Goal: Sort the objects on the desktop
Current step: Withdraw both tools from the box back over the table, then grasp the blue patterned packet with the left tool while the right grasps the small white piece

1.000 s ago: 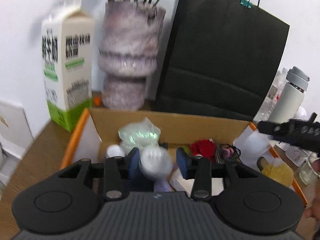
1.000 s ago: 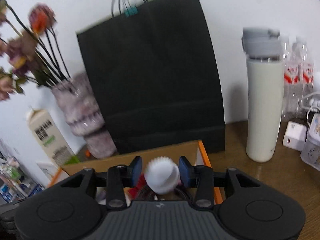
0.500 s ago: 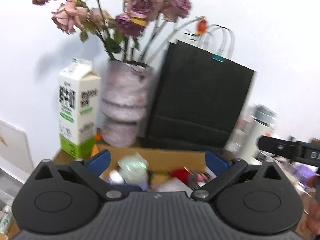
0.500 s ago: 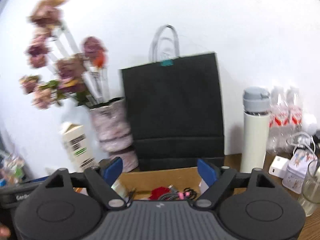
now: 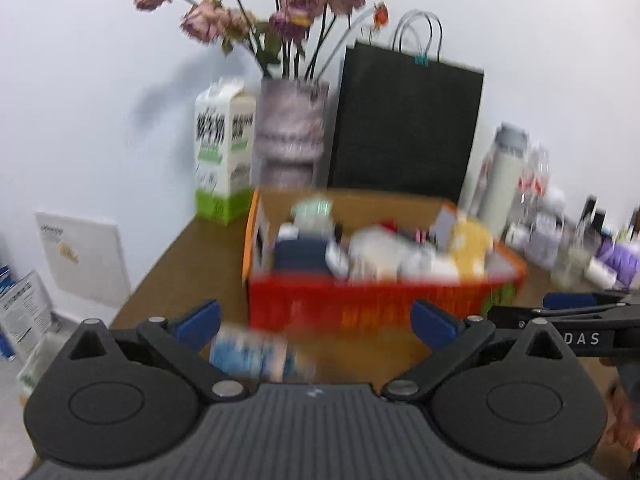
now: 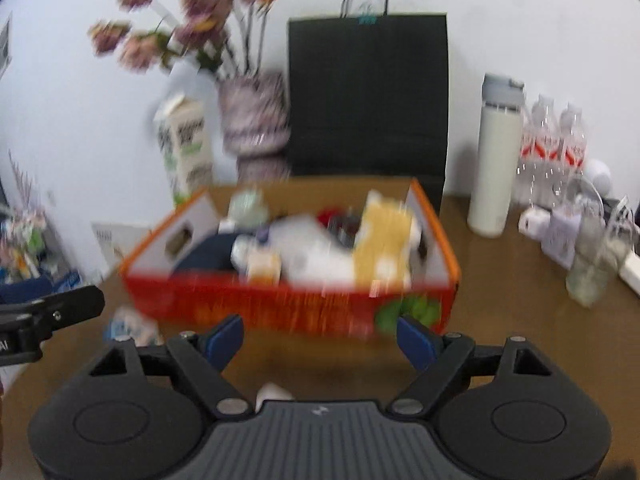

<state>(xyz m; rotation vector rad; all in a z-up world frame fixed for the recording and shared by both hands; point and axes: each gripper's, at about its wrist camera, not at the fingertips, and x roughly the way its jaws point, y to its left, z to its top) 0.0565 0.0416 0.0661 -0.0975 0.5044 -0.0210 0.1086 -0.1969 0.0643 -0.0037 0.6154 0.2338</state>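
Orange box sits in the middle of the brown tabletop, and it's stuffed: we can pick out something dark blue on its left side, a white lump in the middle and a yellow thing toward the right, but it's all pretty smeared so we can't tell what any of it really is.

We've got both tools well back from the box, in front of its near wall. Left tool has its blue pads spread wide with nothing between them. Just past it, a blue-and-white packet lies on the tabletop close in front of the box, near the left pad, not gripped. Right tool is spread just as wide and also empty; a small white thing peeks out right at its body's front edge, too hidden to name.

Behind the box along the wall: milk carton, a vase of dried flowers, then a black paper bag. Off to the right stand a white flask with a grey lid and some water bottles.
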